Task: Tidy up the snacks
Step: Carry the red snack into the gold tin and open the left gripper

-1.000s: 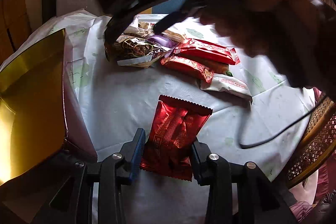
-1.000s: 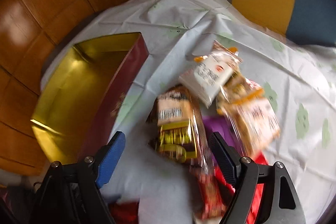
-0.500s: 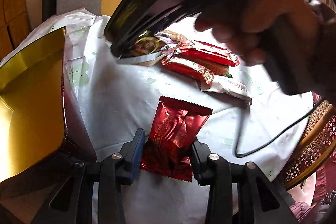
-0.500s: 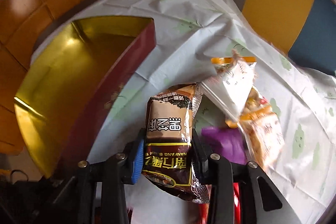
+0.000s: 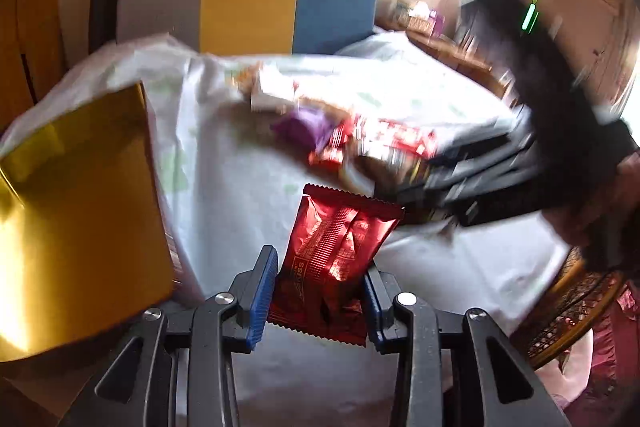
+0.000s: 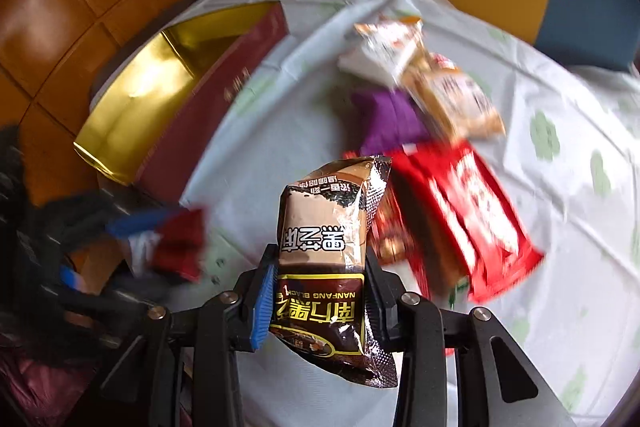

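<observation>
Your left gripper is clamped on a shiny red foil packet, its blue-edged pads pressing the packet's lower half from both sides; the only print you can make out there is a sideways fragment ending in "KISS", and the rest is too small to read. Your right gripper is closed on a brown and dark-brown sachet, which stands up between the pads with its top seam pointing away from you. Its label reads upside down from this camera: "NANFANG BLACK" in small Latin capitals, with larger Chinese characters above and below it that you can see but not read with confidence. Both packets are held clear above the pale tablecloth with its faint green flower print. The remaining snacks lie in a loose heap on the cloth beyond the sachet: a purple packet, a white and orange packet, a tan packet overlapping it, and a long red wrapper with white lettering that motion blur makes illegible. The open box, gold inside with a dark red outer wall bearing a blurred gold mark, sits to the left of the heap, near the table's edge. In the left wrist view the right gripper appears as a dark blur on the right side.
</observation>
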Motion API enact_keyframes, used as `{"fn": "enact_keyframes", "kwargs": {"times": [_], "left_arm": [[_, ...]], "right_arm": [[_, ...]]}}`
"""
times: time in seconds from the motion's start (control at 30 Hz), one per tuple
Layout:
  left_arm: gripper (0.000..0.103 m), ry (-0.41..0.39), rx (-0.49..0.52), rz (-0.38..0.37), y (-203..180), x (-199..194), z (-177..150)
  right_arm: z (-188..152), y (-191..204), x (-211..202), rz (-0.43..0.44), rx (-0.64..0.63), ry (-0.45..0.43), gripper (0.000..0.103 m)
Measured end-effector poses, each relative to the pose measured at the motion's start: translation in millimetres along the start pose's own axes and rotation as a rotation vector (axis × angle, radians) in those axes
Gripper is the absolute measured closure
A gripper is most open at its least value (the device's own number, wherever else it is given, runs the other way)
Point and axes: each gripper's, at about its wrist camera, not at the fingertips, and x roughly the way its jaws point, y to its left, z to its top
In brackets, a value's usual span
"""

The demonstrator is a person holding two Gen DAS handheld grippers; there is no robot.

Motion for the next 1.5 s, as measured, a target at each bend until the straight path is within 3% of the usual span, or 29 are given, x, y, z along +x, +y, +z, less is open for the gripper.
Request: {"fn": "enact_keyframes", "kwargs": {"times": [0.1,0.27,0.43,0.57,0.7,0.97,1.07,1.2,1.3,1.5], "left_arm": [[0.063,-0.053,-0.043,0.000,12,-24,11],[0.063,-0.126,-0.202,0.046,58,-54,38],[0.063,-0.058,-0.406,0.123,124,-42,62],[0.063,-0.022,-0.554,0.120,164,-26,70],[0.063,-0.001,-0.547,0.181,180,-1,88],[0.061,0.060,-0.578,0.208,217,65,114],[0.054,0.102,-0.598,0.198,221,77,112],[0.037,0.075,-0.606,0.203,223,74,107],[0.037,0.063,-0.611,0.219,219,60,102],[0.038,0.022,-0.526,0.298,186,19,83]], "right_arm": [[-2,4,15,-0.016,-0.021,0.025,0.064],[0,9,24,-0.016,-0.046,0.034,0.061],[0,2,24,-0.002,-0.037,0.042,0.057],[-1,9,32,-0.017,-0.056,0.041,0.056],[-2,13,36,-0.025,-0.072,0.045,0.053],[-3,22,43,-0.042,-0.097,0.042,0.053],[-5,25,42,-0.046,-0.101,0.042,0.052],[-6,31,44,-0.046,-0.111,0.041,0.047],[-8,36,47,-0.053,-0.110,0.033,0.047],[-13,39,46,-0.075,-0.114,0.018,0.052]]}}
